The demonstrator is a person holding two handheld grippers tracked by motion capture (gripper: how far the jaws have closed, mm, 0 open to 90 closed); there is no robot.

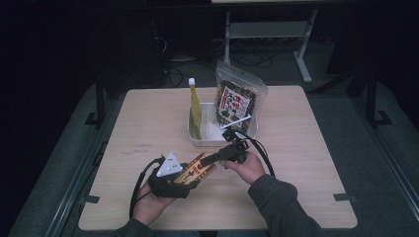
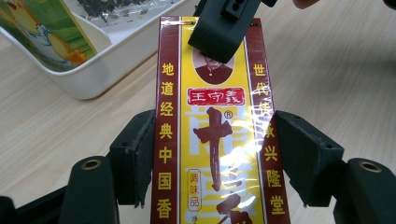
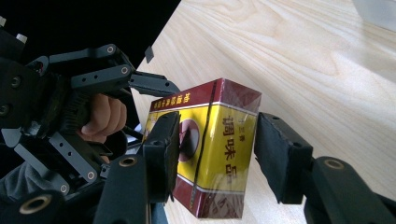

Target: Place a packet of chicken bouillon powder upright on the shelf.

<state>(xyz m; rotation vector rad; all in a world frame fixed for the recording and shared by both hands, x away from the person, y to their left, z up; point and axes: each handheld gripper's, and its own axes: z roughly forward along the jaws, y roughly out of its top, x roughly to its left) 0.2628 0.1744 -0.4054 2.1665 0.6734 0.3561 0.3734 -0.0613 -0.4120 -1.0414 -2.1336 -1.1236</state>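
A white tray [image 1: 195, 134] stands at the middle of the wooden table [image 1: 306, 148], beyond your grippers; in it a tall yellow packet with a white cap [image 1: 195, 103] stands upright at the left end, and a clear pouch of dark contents with a red-and-white label [image 1: 237, 101] leans upright at the right end. In the left gripper view the tray's near wall [image 2: 100, 70] lies just beyond the box, to its upper left. The task's thing, a red-and-yellow carton printed with Chinese characters [image 2: 215, 140], sits in front of the tray between your two hands. Your left gripper [image 2: 215, 156] holds the carton's near end: both pads lie against its long red sides. Your right gripper [image 3: 215, 156] comes at the carton's far end from the tray side; one black jaw lies against the portrait face, while the other stands just off the carton's end face with a gap showing, so its grip is not closed. Your left hand [image 1: 148, 202] lies low at the table's near edge; your right hand [image 1: 247, 168] angles its gripper leftward toward the carton.
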